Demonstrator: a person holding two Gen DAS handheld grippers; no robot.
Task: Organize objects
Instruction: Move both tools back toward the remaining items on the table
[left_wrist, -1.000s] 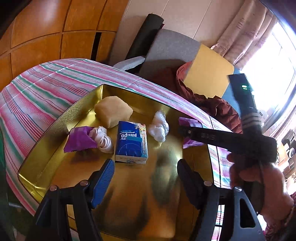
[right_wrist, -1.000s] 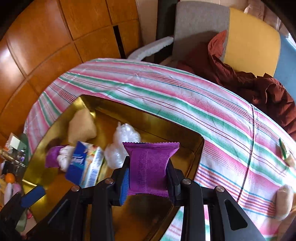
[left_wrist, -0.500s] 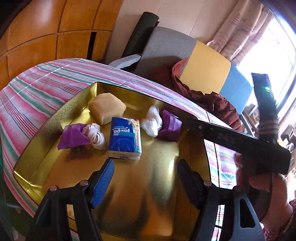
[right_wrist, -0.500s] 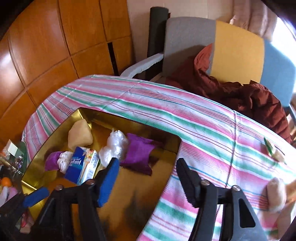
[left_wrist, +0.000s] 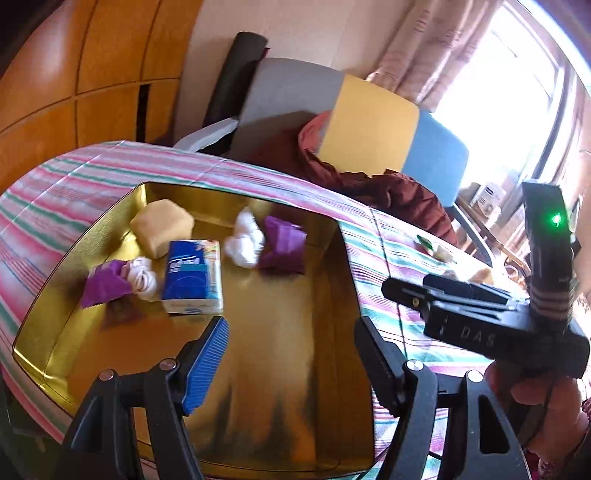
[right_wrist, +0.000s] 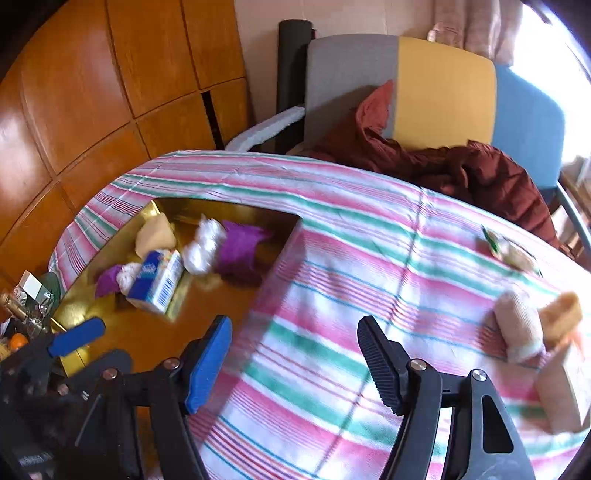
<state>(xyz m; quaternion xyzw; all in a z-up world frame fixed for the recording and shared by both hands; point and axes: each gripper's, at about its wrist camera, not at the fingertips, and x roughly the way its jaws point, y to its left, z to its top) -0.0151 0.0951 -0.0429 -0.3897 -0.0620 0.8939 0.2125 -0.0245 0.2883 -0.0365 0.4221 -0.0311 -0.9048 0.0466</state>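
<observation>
A gold tray (left_wrist: 347, 258) lies on the striped tablecloth (right_wrist: 369, 258). Inside it are a purple packet (left_wrist: 282, 245) (right_wrist: 240, 247), a white plastic wad (left_wrist: 245, 240), a blue tissue pack (left_wrist: 192, 275) (right_wrist: 159, 277), a yellow sponge (left_wrist: 162, 225), a white cord (left_wrist: 142, 277) and a second purple packet (left_wrist: 105, 282). My left gripper (left_wrist: 291, 332) hangs open over the tray's near half, holding nothing. My right gripper (right_wrist: 293, 328) is over the cloth just right of the tray, its jaws opening with nothing between them.
On the cloth at the right lie a pink roll (right_wrist: 517, 328), a tan piece (right_wrist: 561, 317), a wooden block (right_wrist: 565, 391) and a green-white packet (right_wrist: 498, 247). A chair with a dark red jacket (right_wrist: 461, 166) stands behind the table. Small clutter (right_wrist: 26, 306) sits left of the tray.
My right gripper opened, left the purple packet in the tray beside the white wad, and drew back to the right over the cloth. The left gripper shifted a little and stayed open.
</observation>
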